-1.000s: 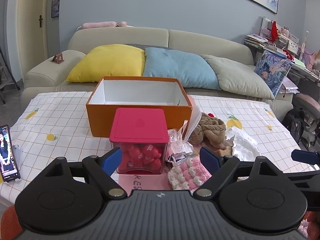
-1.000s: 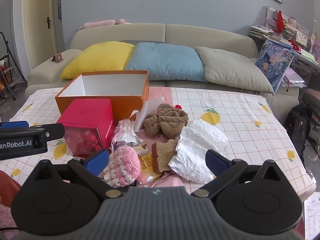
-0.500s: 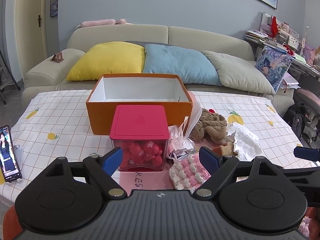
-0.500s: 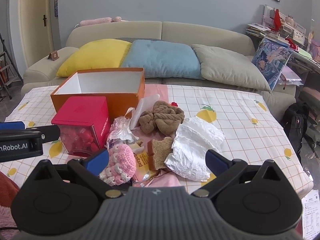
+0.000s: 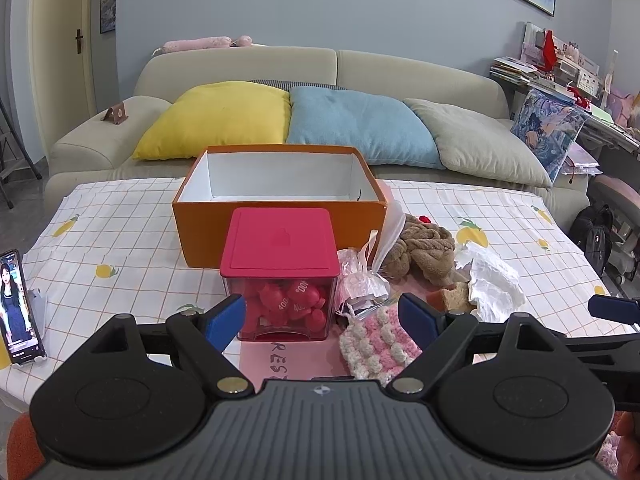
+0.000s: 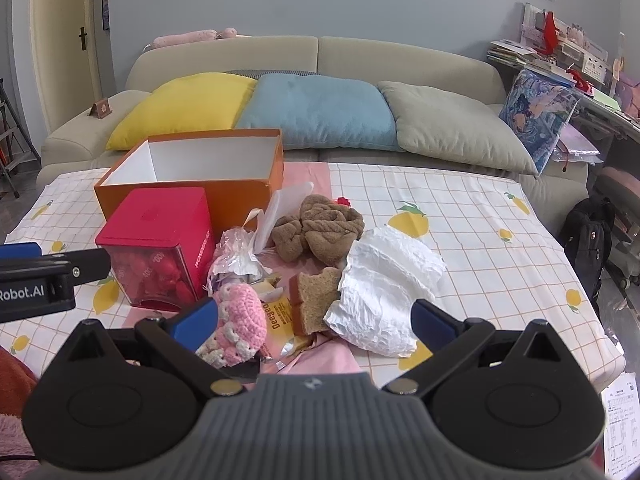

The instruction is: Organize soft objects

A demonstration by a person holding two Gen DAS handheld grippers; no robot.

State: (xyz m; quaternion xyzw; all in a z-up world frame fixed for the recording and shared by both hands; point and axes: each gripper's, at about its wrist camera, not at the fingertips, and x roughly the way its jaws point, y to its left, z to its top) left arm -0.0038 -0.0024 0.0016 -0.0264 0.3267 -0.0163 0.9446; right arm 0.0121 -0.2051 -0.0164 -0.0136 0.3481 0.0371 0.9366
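An open orange box (image 5: 280, 222) (image 6: 224, 188) with a white, bare inside stands at the table's far middle. In front of it lie a pink crocheted piece (image 5: 376, 344) (image 6: 240, 320), a brown knitted bundle (image 5: 424, 246) (image 6: 320, 230), crumpled white paper (image 5: 492, 284) (image 6: 384, 292), a slice of bread (image 6: 316, 300) and a clear plastic bag (image 5: 360, 276) (image 6: 236, 256). My left gripper (image 5: 322, 318) hovers open, low before the red-lidded container (image 5: 280, 268). My right gripper (image 6: 314, 320) is open above the pink piece and the bread, holding nothing.
A red-lidded clear container (image 6: 156, 248) of red pieces stands just before the box. A phone (image 5: 16, 308) leans at the table's left edge. A yellow snack wrapper (image 6: 280, 316) lies by the bread. A sofa with cushions (image 5: 360, 124) is behind; a black bag (image 6: 588, 232) sits right.
Both grippers have risen and drawn back slightly, so the table items sit a little lower and smaller in view. Nothing was picked up; both stay open.
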